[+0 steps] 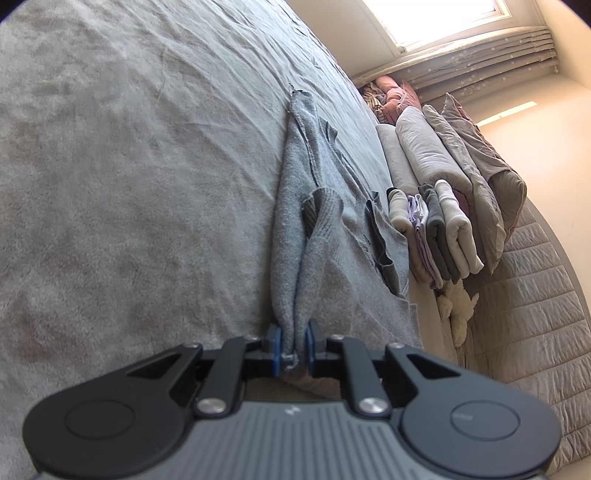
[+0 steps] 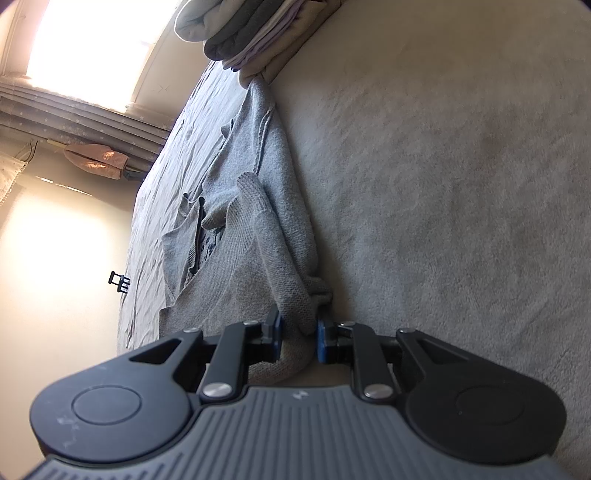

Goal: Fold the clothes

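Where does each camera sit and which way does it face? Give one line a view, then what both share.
Left wrist: sits on the left claw, looks down along the bed; the claw is shut on the sweater; window far off.
Right wrist: sits on the right claw, looks along the bed; the claw is shut on the sweater.
Shared: sweater, bed, folded stack, window.
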A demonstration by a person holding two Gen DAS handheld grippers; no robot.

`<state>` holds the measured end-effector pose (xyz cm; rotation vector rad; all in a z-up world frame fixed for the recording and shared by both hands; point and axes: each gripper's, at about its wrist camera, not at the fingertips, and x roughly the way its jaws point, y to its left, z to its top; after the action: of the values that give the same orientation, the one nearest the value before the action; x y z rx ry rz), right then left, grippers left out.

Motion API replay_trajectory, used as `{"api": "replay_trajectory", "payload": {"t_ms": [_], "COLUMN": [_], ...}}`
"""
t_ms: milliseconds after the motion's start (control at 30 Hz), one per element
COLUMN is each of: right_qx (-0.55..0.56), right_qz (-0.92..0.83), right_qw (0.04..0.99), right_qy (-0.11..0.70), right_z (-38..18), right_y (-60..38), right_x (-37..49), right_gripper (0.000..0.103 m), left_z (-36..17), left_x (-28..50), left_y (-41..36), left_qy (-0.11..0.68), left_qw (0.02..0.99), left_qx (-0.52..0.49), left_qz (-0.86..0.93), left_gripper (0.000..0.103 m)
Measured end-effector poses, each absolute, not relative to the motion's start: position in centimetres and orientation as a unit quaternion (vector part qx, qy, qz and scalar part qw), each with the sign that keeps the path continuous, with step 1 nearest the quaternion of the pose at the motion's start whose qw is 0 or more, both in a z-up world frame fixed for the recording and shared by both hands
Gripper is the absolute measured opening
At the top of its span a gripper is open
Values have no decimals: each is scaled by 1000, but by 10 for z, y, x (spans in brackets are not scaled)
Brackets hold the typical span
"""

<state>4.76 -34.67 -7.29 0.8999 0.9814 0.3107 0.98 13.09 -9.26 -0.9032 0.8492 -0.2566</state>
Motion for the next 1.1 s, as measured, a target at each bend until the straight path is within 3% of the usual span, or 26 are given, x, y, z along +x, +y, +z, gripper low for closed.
{"api": "replay_trajectory", "payload": {"t_ms": [633, 1100], "right_qx": [455, 408], "right_qz": [139, 155], "right_qw": [753, 751], "right_qy": [454, 496], "right_z": [-61, -33], "right_y": [-364, -361], "right_x": [17, -44], "right_gripper": [15, 15], "left_z": [-71, -47], "left_x": [-28, -108], "left_y": [130, 128], "left_qy": [435, 474], "left_qw": [788, 794], "left_qx": [-417, -365], "left_qz": [-123, -109], "left_gripper": [10, 10]}}
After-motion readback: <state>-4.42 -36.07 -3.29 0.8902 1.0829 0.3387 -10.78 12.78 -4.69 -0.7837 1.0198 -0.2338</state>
